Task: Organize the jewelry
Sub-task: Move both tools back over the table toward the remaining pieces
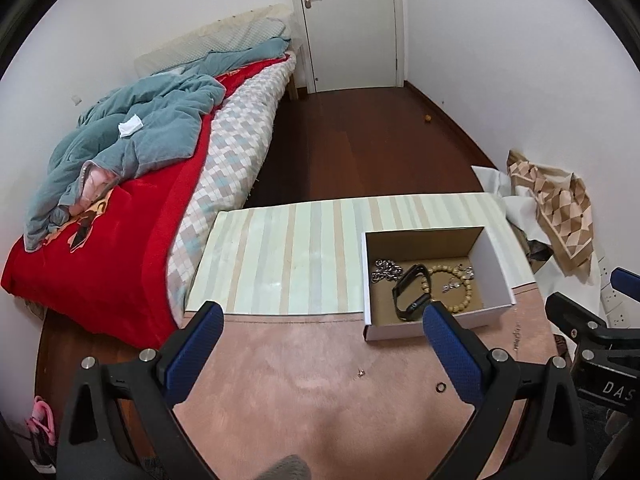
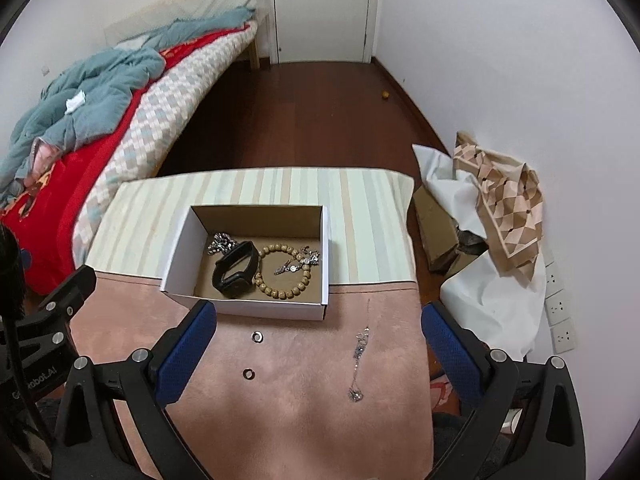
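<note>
A white cardboard box (image 2: 248, 312) (image 1: 496, 264) stands on the table and holds a black wristband (image 2: 236, 268) (image 1: 412, 292), a wooden bead bracelet (image 2: 298, 290) (image 1: 466, 296), a silver chain (image 2: 219, 243) (image 1: 385, 270) and a small silver piece (image 2: 298, 265). On the pink cloth (image 2: 288, 408) in front of the box lie two rings (image 2: 257, 336) (image 2: 249, 374) and a thin silver necklace (image 2: 360, 354). My right gripper (image 2: 316, 322) is open above the cloth, empty. My left gripper (image 1: 324, 326) is open too, with the rings (image 1: 361, 373) (image 1: 440, 387) between and below its fingers.
A striped cloth (image 2: 256, 188) covers the table's far half. A bed (image 1: 132, 208) with red and teal bedding runs along the left. Crumpled paper and patterned fabric (image 2: 504, 204) pile up at the right by wall sockets (image 2: 560, 320). The dark wood floor (image 2: 304, 112) leads to a white door (image 1: 348, 24).
</note>
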`<state>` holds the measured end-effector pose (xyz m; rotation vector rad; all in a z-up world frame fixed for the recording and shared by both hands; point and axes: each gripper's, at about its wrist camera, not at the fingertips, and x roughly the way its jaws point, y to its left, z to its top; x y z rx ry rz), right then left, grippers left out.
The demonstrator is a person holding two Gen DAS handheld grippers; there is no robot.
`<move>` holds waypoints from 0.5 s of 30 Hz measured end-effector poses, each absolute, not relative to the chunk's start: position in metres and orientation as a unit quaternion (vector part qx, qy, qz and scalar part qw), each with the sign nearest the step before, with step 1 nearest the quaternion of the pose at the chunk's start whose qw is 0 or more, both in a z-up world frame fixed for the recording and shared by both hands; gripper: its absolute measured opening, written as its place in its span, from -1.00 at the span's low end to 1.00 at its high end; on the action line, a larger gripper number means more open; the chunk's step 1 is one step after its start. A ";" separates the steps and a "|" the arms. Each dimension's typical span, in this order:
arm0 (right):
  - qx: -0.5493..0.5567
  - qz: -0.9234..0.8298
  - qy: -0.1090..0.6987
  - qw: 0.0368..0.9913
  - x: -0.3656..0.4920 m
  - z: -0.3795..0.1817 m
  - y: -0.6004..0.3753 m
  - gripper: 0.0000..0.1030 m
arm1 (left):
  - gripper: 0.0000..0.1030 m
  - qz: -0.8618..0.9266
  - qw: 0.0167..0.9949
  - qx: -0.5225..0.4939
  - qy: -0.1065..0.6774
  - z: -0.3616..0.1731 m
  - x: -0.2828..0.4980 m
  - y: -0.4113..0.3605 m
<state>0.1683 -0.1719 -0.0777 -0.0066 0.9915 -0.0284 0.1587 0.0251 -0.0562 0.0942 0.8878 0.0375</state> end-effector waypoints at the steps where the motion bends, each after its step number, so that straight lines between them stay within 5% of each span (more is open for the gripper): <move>1: -0.003 -0.016 0.470 0.882 0.163 -0.072 -0.172 1.00 | 0.98 0.017 0.903 0.043 0.427 -0.053 0.155 0.025; 15: 0.049 -0.015 0.446 0.893 0.116 -0.053 -0.196 1.00 | 0.98 0.032 0.909 0.041 0.412 -0.047 0.118 0.022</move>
